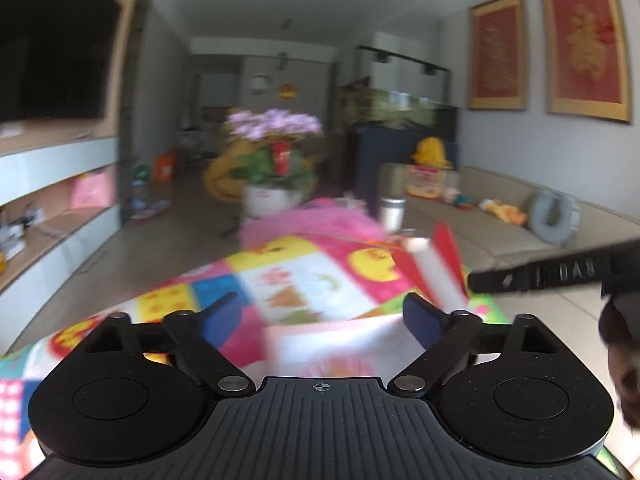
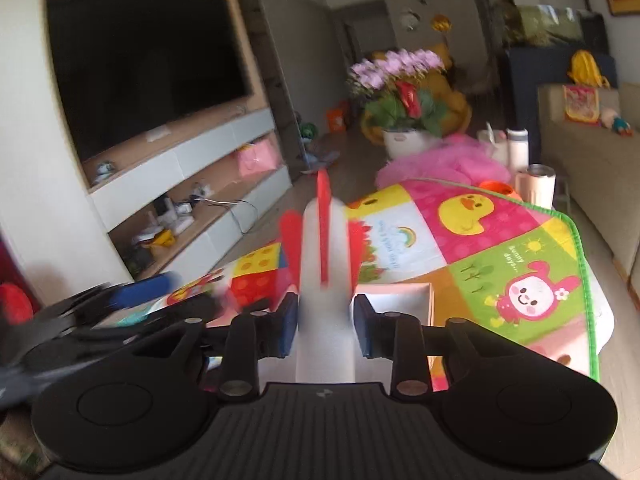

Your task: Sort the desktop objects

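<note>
Above the quilt-covered counter (image 2: 500, 240), the right gripper (image 2: 325, 330) has its fingers clamped on a white-and-red toy (image 2: 324, 248), lifted, not yet placed. Left gripper (image 1: 320, 312) wide open, empty; sorting unfinished.

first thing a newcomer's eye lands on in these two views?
Probably the white and red toy, blurred, clamped upright in the right gripper at the centre of its view. Under it lies the bright cartoon play mat covering the table. The left gripper is open and empty over a white box.
</note>
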The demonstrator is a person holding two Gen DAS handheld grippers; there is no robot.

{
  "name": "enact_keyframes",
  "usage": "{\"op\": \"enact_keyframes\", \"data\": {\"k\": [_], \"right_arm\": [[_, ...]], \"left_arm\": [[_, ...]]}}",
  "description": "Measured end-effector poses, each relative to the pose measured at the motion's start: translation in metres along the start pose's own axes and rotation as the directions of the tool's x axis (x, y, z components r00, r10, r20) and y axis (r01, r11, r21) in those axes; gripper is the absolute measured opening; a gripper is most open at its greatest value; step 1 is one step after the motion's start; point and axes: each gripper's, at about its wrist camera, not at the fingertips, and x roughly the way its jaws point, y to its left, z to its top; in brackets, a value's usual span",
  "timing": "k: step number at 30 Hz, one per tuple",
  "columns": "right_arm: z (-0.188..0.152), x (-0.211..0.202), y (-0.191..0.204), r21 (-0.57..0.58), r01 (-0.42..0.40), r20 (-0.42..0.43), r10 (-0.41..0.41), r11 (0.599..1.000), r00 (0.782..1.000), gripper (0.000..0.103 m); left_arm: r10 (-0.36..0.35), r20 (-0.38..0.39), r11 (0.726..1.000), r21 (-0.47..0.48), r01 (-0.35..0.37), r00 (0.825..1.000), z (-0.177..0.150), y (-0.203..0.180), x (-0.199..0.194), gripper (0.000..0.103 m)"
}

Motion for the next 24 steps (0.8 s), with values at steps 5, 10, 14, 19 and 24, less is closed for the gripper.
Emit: {"op": "enact_keyframes", "data": {"k": [5,10,14,19,24], "right_arm": [[-0.020,0.008,-0.010,0.011,0.040,0.021,-0.040,0.999,0.999,0.042],[-0.055,0.026,-0.014,-0.021,0.094,-0.071,-0.095,0.995,0.993,0.042],[-0.074,0.032,0.004,-0.081,0.087,-0.114,-0.096,0.993,0.989,0.042],[-0.090,0.036,0.063,-0.270,0.020,-0.095,-0.048,0.963,0.994,0.043],[-0.116,0.052,0.134,-0.507,-0.048,-0.082,0.007,0.860,0.997,0.044]], "left_arm": [[0.101,-0.096,0.995,-0.014,-0.102,0.990,-0.058,0.032,-0.031,0.096],[0.153,-0.211,0.983,-0.067,-0.171,0.965,-0.112,0.050,-0.051,0.097],[0.184,-0.221,0.977,-0.068,-0.203,0.958,-0.135,0.058,-0.066,0.101],[0.256,-0.226,0.959,-0.063,-0.276,0.940,-0.149,0.069,-0.075,0.101],[0.286,-0.206,0.940,-0.131,-0.316,0.936,-0.150,0.090,-0.095,0.102]]}}
